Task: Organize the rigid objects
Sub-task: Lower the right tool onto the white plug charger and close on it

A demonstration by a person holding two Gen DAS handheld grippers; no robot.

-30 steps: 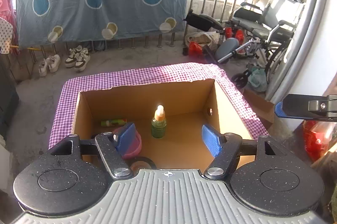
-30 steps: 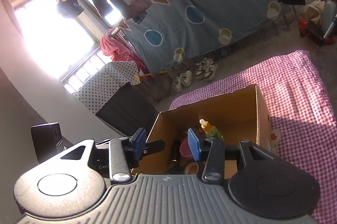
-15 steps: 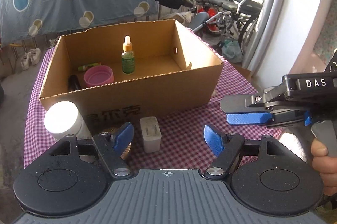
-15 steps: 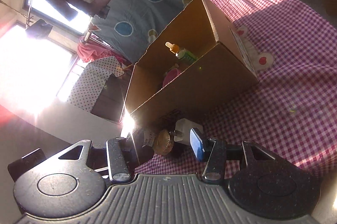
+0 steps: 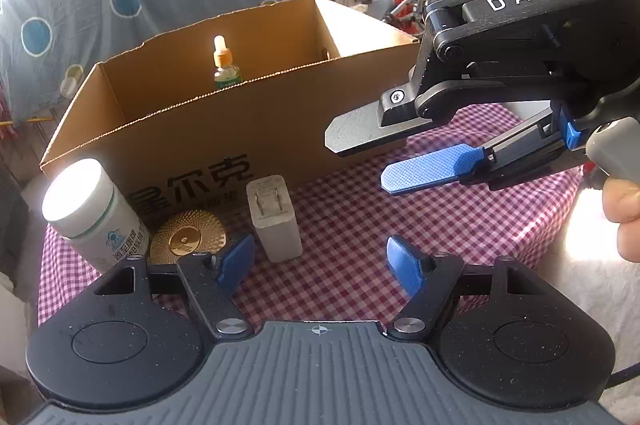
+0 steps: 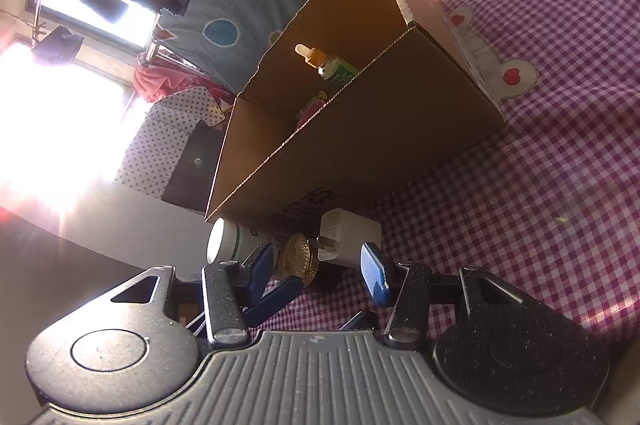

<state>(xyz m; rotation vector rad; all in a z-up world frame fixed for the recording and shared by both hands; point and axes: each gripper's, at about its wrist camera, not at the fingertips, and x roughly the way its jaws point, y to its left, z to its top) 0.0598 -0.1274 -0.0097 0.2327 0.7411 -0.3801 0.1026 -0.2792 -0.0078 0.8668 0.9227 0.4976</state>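
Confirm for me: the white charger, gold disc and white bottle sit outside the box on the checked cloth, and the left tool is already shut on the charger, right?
Not quite. The left tool is open and holds nothing, as the left wrist view shows. The white charger, gold disc and white bottle do sit outside the box on the checked cloth.

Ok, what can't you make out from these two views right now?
- Cardboard box floor: the near wall hides it in both views; only the dropper bottle top shows.
- White bottle lid: glare washes it out, left wrist view.
- Gold disc: edge-on, partly behind the right gripper finger, right wrist view.
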